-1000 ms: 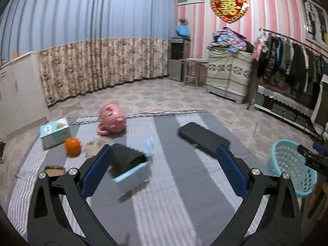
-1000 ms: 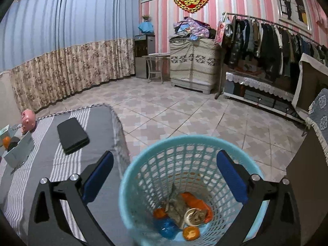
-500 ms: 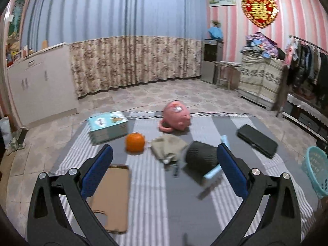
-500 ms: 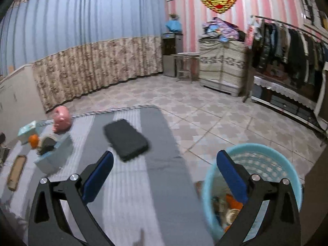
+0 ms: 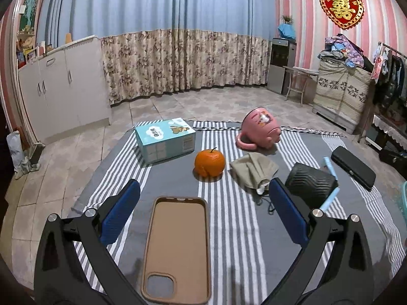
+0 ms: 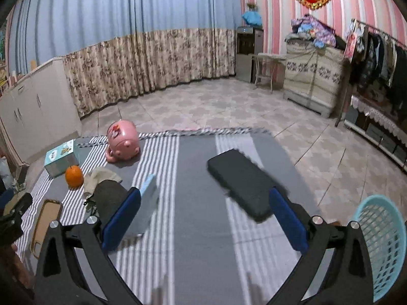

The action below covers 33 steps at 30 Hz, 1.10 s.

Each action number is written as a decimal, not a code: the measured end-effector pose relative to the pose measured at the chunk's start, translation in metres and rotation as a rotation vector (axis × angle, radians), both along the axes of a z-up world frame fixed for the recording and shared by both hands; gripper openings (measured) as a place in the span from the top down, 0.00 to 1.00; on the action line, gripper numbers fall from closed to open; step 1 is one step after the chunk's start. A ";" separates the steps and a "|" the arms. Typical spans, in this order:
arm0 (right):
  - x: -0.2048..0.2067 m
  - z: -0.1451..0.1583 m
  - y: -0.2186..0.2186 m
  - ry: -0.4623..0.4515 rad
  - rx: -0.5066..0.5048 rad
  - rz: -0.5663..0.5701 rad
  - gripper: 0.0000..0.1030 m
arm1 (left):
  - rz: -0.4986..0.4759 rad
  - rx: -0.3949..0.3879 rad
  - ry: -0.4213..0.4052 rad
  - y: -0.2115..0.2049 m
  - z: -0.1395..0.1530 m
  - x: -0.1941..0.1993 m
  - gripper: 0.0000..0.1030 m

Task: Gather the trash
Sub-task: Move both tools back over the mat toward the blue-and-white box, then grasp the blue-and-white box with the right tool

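Note:
My left gripper (image 5: 203, 214) is open and empty, over a tan phone case (image 5: 178, 249) lying on the striped mat (image 5: 229, 228). Beyond it lie an orange (image 5: 209, 163), a crumpled beige cloth (image 5: 254, 169), a teal box (image 5: 164, 142) and a pink piggy bank (image 5: 260, 131) on its side. My right gripper (image 6: 203, 214) is open and empty above the mat (image 6: 198, 203). The light-blue trash basket (image 6: 381, 241) stands at the lower right of the right wrist view. The orange (image 6: 74, 176) and the cloth (image 6: 100, 178) show at its left.
A dark ribbed item with a pale-blue box (image 5: 314, 185) lies right of the left gripper. A black flat case (image 5: 353, 167) lies near the mat's right edge, also in the right wrist view (image 6: 241, 180). White cabinets (image 5: 63, 91) and curtains line the walls; a clothes rack (image 6: 381, 58) stands right.
My left gripper has swung left, from the dark item and blue box to over the phone case. My right gripper has swung left away from the basket, now facing the mat.

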State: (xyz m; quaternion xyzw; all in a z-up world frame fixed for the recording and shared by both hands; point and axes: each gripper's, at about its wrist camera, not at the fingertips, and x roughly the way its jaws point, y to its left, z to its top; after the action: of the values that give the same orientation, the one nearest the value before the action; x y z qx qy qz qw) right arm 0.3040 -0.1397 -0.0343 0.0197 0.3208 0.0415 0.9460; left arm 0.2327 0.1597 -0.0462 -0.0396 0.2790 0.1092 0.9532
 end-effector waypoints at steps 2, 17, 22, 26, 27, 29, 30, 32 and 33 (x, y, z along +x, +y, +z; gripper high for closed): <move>0.003 -0.011 0.007 0.013 0.020 -0.002 0.05 | -0.008 -0.019 0.015 0.000 -0.003 0.005 0.05; 0.015 -0.051 0.041 0.094 0.064 0.077 0.05 | -0.005 -0.059 0.047 0.008 -0.023 0.006 0.05; 0.020 -0.060 0.043 0.111 0.047 0.076 0.05 | -0.016 -0.045 0.045 0.003 -0.022 0.003 0.05; 0.019 -0.061 0.038 0.126 0.082 0.076 0.05 | -0.021 -0.032 0.039 0.001 -0.018 -0.001 0.05; 0.019 -0.061 0.038 0.127 0.084 0.076 0.05 | -0.023 -0.029 0.038 0.000 -0.018 -0.002 0.05; 0.019 -0.062 0.038 0.129 0.096 0.076 0.05 | -0.023 -0.027 0.035 0.000 -0.016 -0.005 0.05; 0.019 -0.060 0.038 0.126 0.105 0.077 0.05 | -0.023 -0.027 0.035 0.001 -0.016 -0.005 0.05; 0.020 -0.059 0.042 0.124 0.103 0.076 0.05 | -0.024 -0.035 0.035 0.001 -0.015 -0.006 0.05; 0.021 -0.059 0.045 0.128 0.089 0.077 0.05 | -0.025 -0.040 0.035 0.002 -0.015 -0.007 0.05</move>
State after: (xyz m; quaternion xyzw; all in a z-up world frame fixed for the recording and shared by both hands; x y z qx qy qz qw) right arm 0.3251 -0.0944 -0.0932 0.0523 0.3790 0.0906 0.9195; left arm 0.2259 0.1619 -0.0613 -0.0532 0.2984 0.0923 0.9485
